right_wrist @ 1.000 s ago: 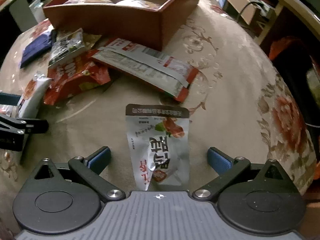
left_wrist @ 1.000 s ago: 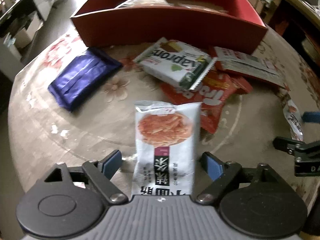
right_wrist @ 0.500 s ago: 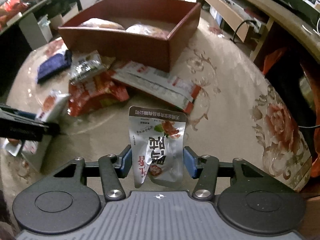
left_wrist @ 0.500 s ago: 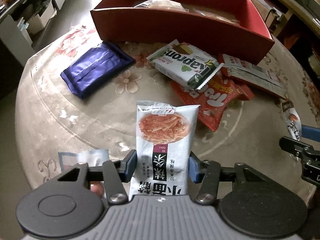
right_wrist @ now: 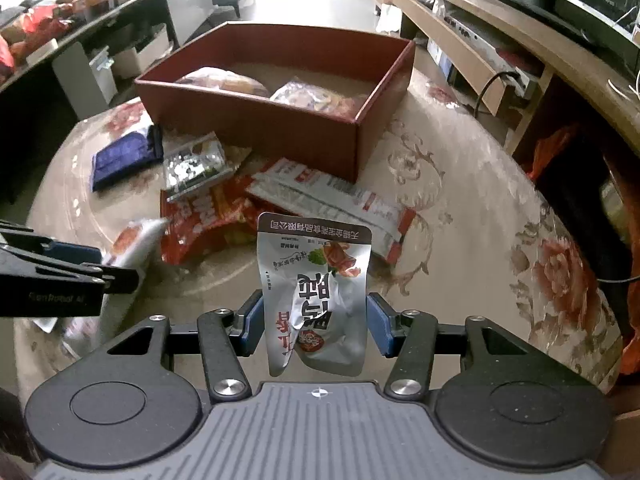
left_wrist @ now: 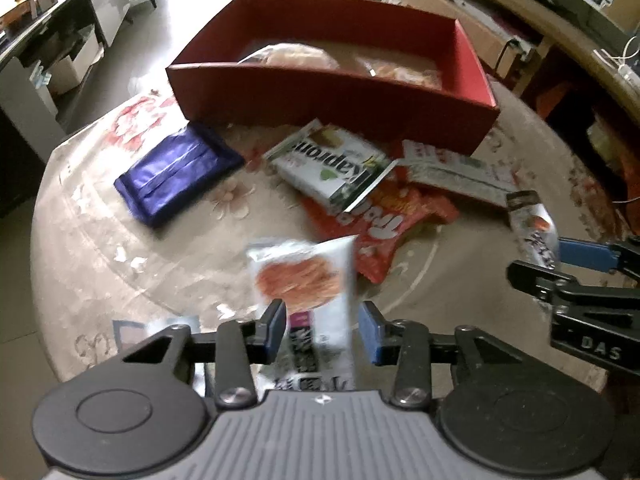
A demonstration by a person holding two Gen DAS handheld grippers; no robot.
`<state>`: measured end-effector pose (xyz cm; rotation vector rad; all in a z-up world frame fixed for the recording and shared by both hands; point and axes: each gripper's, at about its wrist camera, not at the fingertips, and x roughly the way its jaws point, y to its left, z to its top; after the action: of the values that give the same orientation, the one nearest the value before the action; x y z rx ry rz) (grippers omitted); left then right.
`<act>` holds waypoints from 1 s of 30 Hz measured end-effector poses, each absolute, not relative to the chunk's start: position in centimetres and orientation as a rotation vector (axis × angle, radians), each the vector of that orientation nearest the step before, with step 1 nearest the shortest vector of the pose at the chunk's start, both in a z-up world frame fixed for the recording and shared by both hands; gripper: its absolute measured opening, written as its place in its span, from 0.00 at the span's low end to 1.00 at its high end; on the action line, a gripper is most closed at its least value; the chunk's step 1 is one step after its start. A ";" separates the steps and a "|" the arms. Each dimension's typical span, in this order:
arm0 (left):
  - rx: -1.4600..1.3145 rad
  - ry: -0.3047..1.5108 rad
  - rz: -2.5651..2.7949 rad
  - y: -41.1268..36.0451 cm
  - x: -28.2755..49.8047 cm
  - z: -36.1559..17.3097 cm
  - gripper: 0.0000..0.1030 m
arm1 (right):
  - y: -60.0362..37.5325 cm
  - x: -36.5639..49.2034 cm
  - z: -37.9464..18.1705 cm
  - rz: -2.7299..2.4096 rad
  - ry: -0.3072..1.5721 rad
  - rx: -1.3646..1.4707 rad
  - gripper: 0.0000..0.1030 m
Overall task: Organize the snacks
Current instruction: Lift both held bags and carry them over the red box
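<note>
Both claws clamped on packets: left claw [left_wrist: 322, 330] on noodle packet [left_wrist: 310, 280], right claw [right_wrist: 314, 322] on silver pouch [right_wrist: 320, 280]; clear the red box [right_wrist: 256, 116] wall before dropping.

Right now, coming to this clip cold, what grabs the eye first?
Each gripper clamps a snack pouch above the table: the left gripper holds a white pouch picturing orange strips, the right gripper a crumpled silver foil pouch. Behind them, the open red cardboard box already contains bagged snacks, with loose packets lying before it.
</note>
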<state>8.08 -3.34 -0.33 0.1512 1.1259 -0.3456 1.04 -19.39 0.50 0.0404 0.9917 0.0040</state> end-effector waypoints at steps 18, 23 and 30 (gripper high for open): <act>0.155 1.181 -0.228 -3.7 9.1 -3.9 0.68 | -19.1 1.4 0.9 0.044 0.988 0.046 0.59; 0.150 1.172 -0.213 -4.0 8.3 -3.1 0.48 | -19.3 1.3 1.3 0.049 0.977 0.048 0.59; 0.151 1.100 -0.217 -4.3 6.7 0.6 0.47 | -18.9 1.2 3.7 0.045 0.904 0.054 0.59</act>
<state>6.69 -4.33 0.57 0.1512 1.1001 -0.2171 1.19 -18.95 3.70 0.0541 0.9035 0.0454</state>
